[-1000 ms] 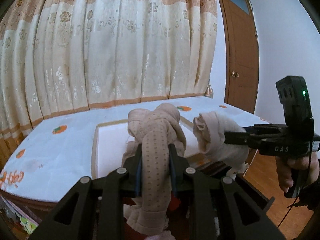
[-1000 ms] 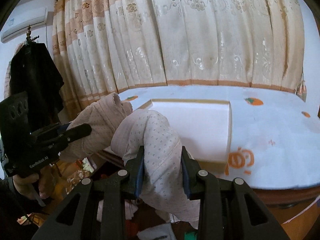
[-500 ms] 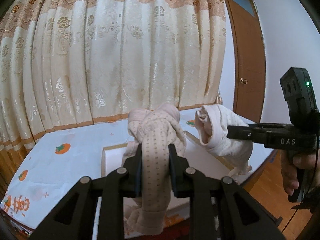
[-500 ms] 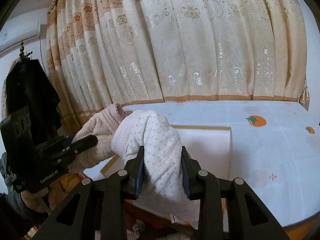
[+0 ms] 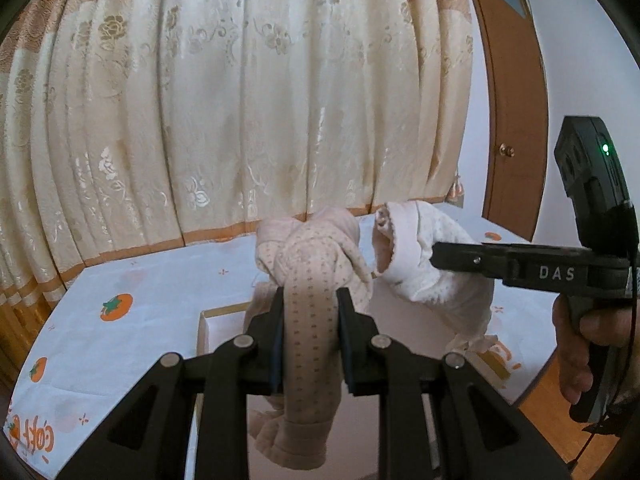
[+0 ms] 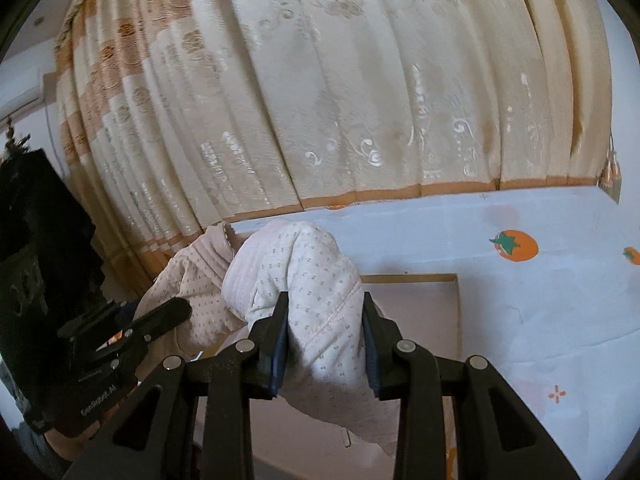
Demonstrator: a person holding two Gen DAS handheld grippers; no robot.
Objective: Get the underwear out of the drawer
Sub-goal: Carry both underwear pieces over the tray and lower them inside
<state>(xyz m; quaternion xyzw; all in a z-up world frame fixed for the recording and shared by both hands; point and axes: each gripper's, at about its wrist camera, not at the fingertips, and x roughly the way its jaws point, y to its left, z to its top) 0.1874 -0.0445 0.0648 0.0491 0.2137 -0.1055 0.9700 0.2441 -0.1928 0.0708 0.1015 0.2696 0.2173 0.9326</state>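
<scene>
While both grippers are held up side by side in front of a cream and tan floral curtain (image 5: 248, 120), each has its jaws clamped on a bundled piece of underwear. In the left wrist view, the left gripper (image 5: 310, 340) fills the lower centre of the frame, pointing slightly downward, its jaws pressed against a tan dotted underwear (image 5: 310, 280) whose knotted bulk rises above them and whose tail hangs below. At the right of that frame, the right gripper (image 5: 452, 256) reaches in from the right edge, level and seen side-on, gripped by a hand (image 5: 580, 344) at the lower right; only one of its fingers shows there, laid across a white dotted underwear (image 5: 436, 272) that droops beneath it.

The right wrist view shows the same white bundle (image 6: 316, 288) in the lower centre, squeezed between the two jaws of the right gripper (image 6: 324, 336), with the tan piece (image 6: 192, 288) just to its left, apparently touching it. The left gripper (image 6: 160, 320) enters from the lower left, dark and partly blurred; its fingertips are hidden behind the cloth, and the hand carrying it is barely made out at the frame's bottom left corner.

Below and behind both garments lies a white tabletop (image 5: 132, 344) printed with orange fruit, bearing a shallow pale tray (image 6: 448, 320) with a tan rim, partly hidden by cloth and grippers. A brown door (image 5: 512, 128) stands at the upper right of the left wrist view. The drawer is not visible in either frame.
</scene>
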